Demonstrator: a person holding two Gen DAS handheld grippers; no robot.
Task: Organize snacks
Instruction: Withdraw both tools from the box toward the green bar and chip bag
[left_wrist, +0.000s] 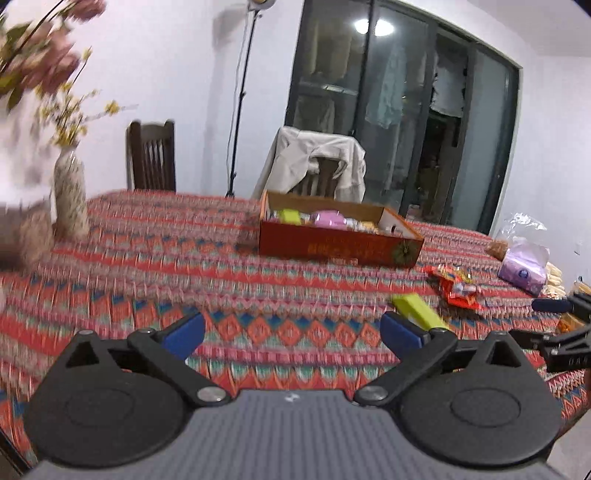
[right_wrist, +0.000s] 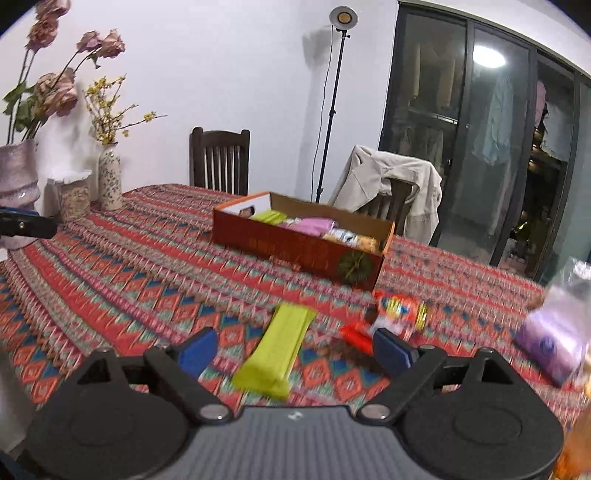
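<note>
Left wrist view: the left gripper (left_wrist: 291, 334) is spread wide over the patterned tablecloth (left_wrist: 155, 258), and nothing sits between its 2 blue fingers (left_wrist: 184, 334); a green snack bar (left_wrist: 419, 312) lies flat on the cloth just beyond the right-side finger, outside the gap, partly hidden behind that finger; a red snack packet (left_wrist: 460, 290) lies a bit farther off on the same side; the red box (left_wrist: 340, 242) stands well ahead of the gripper, near the middle of the table, with green, pink and yellow packs inside it; a purple tissue pack (left_wrist: 522, 269) sits near the right edge of the table; a patterned vase (left_wrist: 70, 195) with yellow flowers stands at the far left; the picture is blurry there; part of the right gripper (left_wrist: 565, 332) pokes in at the right edge.

Right wrist view: the right gripper (right_wrist: 295, 352) is also spread wide and holds nothing; the green snack bar (right_wrist: 275, 349) lies flat on the cloth right in the gap between the 2 blue fingers (right_wrist: 391, 350), with its long side pointing away from the camera; the pictures do not show if a finger touches it; the red snack packet (right_wrist: 397, 310) lies just past the right-side finger; the red box (right_wrist: 295, 245) stands farther back, well apart from the gripper; the purple tissue pack (right_wrist: 550, 341) is off to the right, blurry; the patterned vase (right_wrist: 110, 177) and a glass jar (right_wrist: 74, 195) stand at the far left corner of the table.
</note>
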